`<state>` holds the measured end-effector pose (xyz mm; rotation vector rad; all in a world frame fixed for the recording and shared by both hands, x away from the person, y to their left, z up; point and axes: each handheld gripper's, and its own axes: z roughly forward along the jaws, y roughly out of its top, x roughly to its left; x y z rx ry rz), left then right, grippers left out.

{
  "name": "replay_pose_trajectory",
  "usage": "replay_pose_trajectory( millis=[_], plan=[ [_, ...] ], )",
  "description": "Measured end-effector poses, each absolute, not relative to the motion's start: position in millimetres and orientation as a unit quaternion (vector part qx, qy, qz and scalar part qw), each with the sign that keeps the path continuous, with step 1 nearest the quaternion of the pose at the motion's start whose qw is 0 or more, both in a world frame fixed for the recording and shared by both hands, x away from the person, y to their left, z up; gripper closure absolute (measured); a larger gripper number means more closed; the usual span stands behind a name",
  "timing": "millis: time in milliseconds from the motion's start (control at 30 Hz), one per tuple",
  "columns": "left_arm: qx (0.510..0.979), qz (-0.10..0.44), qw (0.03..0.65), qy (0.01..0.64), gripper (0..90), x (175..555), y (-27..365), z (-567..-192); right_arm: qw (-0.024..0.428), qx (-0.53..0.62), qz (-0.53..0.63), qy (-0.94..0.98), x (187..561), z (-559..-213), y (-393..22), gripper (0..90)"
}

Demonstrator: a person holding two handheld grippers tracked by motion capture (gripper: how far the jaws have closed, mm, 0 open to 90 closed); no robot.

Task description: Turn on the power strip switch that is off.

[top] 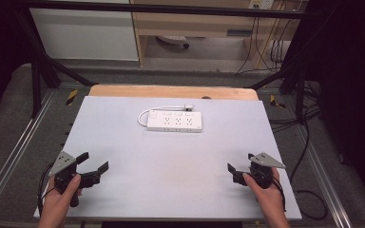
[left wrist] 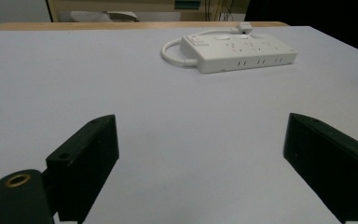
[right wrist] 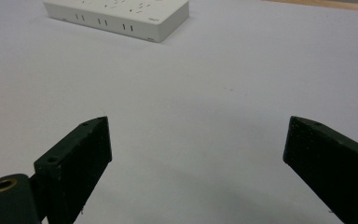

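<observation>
Power strip (top: 175, 122) mid-table (top: 171, 190); cord (top: 145, 114) looped behind.

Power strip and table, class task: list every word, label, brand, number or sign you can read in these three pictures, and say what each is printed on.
None can be read.
Power strip: small marks beside its sockets and switch in the left gripper view, too blurred to read.
Yellow-and-black striped tags by the table's far corners: a warning pattern, no letters legible.
Left gripper and right gripper: no markings visible.

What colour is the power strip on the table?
White, cable included; the power strip shows best in the left gripper view.
</observation>
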<state>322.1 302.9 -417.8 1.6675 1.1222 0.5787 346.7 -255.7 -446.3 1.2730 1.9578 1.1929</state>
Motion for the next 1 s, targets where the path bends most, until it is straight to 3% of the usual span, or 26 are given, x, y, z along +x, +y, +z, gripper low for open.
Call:
replay_pose_trajectory(
  millis=[500, 1000],
  plan=[
    [0.693, 0.238, 0.494, 0.468, 10.4, 323.6, 303.2, -420.0, 0.245, 0.467, 0.437, 0.728, 346.9, -444.6, -251.4, 4.9],
    [0.696, 0.234, 0.495, 0.465, 10.4, 323.0, 301.0, -421.3, 0.246, 0.451, 0.479, 0.712, 346.2, -416.1, -247.0, 5.5]
  ],
)
